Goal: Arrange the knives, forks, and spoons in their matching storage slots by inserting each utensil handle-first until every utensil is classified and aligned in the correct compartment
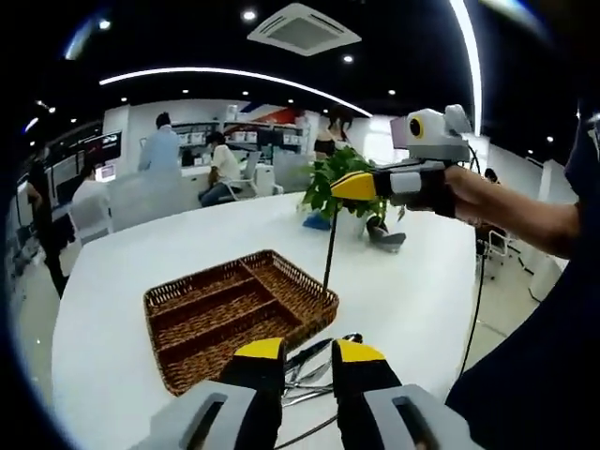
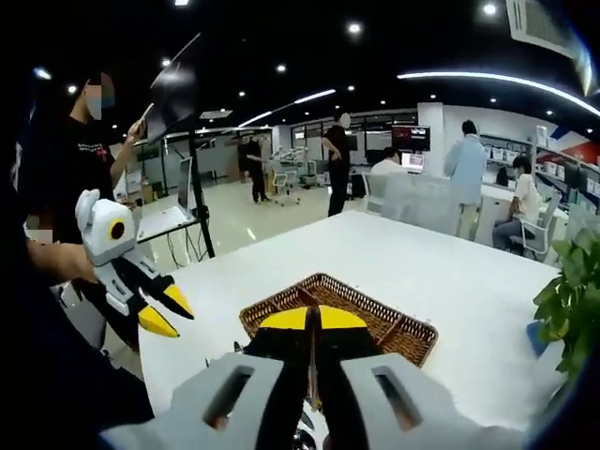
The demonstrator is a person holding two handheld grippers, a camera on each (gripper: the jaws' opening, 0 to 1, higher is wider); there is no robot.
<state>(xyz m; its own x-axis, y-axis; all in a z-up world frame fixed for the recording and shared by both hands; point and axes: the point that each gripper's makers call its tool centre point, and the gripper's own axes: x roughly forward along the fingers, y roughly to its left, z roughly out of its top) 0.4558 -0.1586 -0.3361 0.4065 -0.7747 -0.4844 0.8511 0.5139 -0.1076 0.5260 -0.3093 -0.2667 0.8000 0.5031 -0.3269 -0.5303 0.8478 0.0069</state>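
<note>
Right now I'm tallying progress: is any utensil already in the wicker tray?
No. In the left gripper view the wicker tray holds nothing in its compartments, and the utensils lie beside it.

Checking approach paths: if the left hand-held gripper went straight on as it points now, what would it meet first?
Probably the loose utensils just past its jaws, then the wicker basket; depth is unclear.
</note>
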